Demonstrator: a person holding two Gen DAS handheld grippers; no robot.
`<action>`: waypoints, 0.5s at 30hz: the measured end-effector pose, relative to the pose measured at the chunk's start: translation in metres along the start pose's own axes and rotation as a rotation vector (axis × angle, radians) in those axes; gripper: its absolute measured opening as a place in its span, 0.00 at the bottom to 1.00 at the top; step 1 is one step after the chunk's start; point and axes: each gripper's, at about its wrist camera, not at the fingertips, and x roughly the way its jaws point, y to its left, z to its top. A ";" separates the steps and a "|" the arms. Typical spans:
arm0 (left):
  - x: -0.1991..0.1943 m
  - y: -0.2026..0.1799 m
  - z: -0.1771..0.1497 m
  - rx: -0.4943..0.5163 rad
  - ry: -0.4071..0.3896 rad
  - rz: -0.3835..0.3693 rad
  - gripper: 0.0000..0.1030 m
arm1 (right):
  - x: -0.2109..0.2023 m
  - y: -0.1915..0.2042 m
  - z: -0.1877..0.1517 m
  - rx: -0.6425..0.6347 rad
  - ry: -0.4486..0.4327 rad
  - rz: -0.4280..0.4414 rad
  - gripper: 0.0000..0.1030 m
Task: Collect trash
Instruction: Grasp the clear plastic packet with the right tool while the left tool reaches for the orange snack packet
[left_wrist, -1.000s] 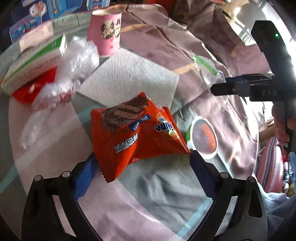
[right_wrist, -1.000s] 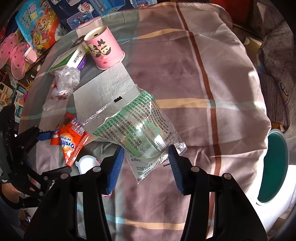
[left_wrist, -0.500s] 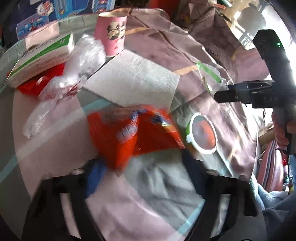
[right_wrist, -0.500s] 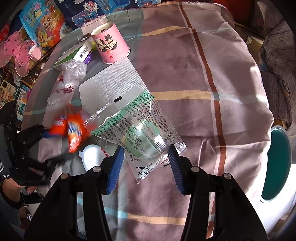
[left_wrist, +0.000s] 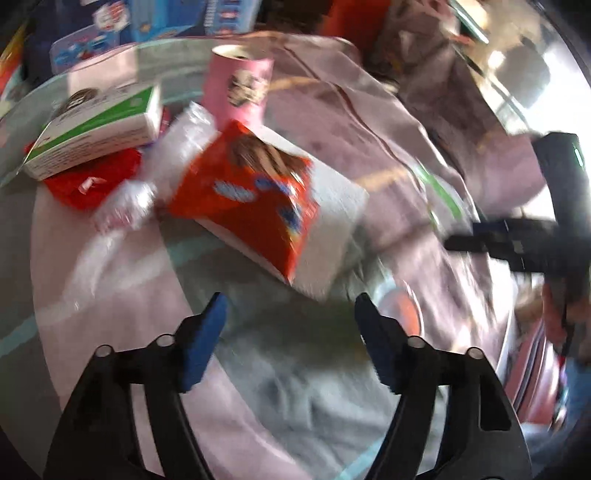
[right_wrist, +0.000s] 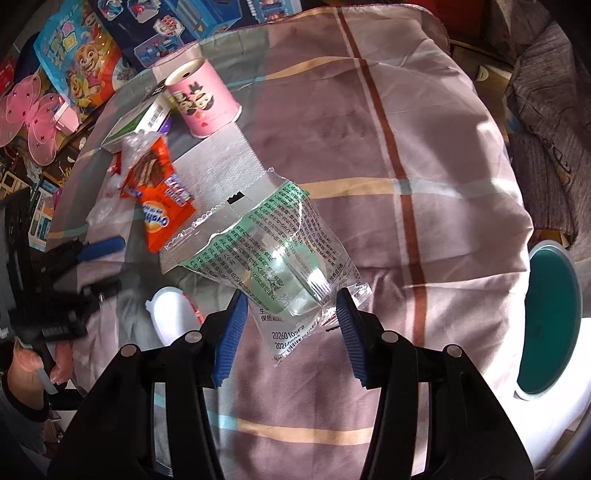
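A plaid cloth (right_wrist: 424, 155) is covering the round table, with a white paper towel (right_wrist: 218, 166) lying on it beside a pink cup (right_wrist: 201, 99). The right gripper (right_wrist: 290, 314) is pinching the lower end of a clear printed plastic bag (right_wrist: 266, 243) between its blue pads. The left gripper (left_wrist: 290, 314), its jaws having just been opening, is standing spread with nothing between them, while the orange snack packet (left_wrist: 247, 199) is lying apart from it, partly on the towel.

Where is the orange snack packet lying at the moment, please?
In both wrist views the orange snack packet lies across the white paper towel, beside the crumpled clear plastic.
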 end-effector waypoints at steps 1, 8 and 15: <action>0.002 0.002 0.005 -0.027 -0.005 0.000 0.75 | 0.000 -0.003 0.002 -0.001 0.000 -0.004 0.46; 0.020 -0.003 0.040 -0.179 -0.079 0.115 0.84 | 0.004 -0.032 0.023 0.022 -0.014 -0.041 0.46; 0.046 -0.007 0.053 -0.207 -0.066 0.248 0.58 | 0.005 -0.049 0.026 0.036 -0.028 -0.029 0.47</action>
